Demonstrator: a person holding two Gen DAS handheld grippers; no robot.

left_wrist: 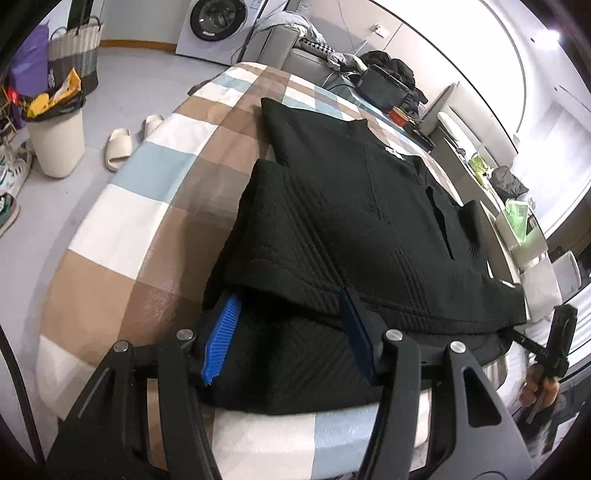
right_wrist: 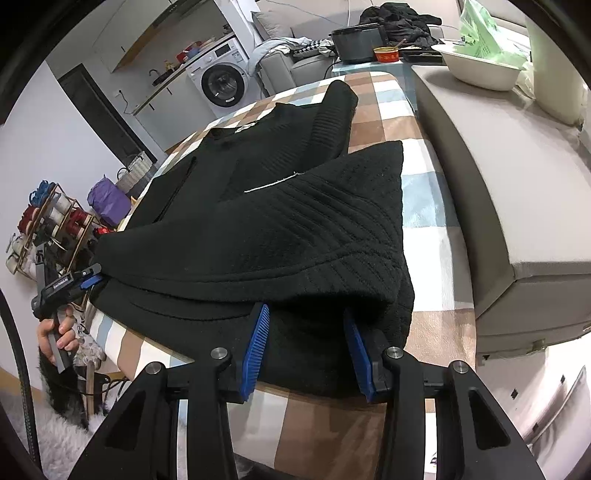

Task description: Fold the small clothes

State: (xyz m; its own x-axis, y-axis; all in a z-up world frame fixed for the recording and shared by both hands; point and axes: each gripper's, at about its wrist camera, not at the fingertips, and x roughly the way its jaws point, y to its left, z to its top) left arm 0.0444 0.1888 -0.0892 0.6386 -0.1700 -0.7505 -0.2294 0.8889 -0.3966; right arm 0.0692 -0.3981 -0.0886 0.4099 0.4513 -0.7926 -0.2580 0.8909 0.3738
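A black knitted sweater (left_wrist: 369, 206) lies spread on a checked table (left_wrist: 155, 184), its sleeves folded in over the body. My left gripper (left_wrist: 291, 325) is open, its blue fingers (left_wrist: 221, 339) pushed in under a folded layer at the sweater's near hem. My right gripper (right_wrist: 306, 339) is open too, its blue fingers (right_wrist: 256, 347) under the folded layer (right_wrist: 314, 236) at the hem's other corner. The right gripper shows in the left wrist view (left_wrist: 554, 343), held by a hand; the left gripper shows in the right wrist view (right_wrist: 70, 284). The fingertips are hidden by fabric.
A grey sofa (right_wrist: 517, 184) runs along the table's right side with a white bowl (right_wrist: 480, 70) on it. A black appliance (right_wrist: 354, 44) and red bowl (right_wrist: 386, 55) stand at the far end. A bin (left_wrist: 55, 140), slippers (left_wrist: 122, 147) and a washing machine (left_wrist: 214, 26) stand on the floor.
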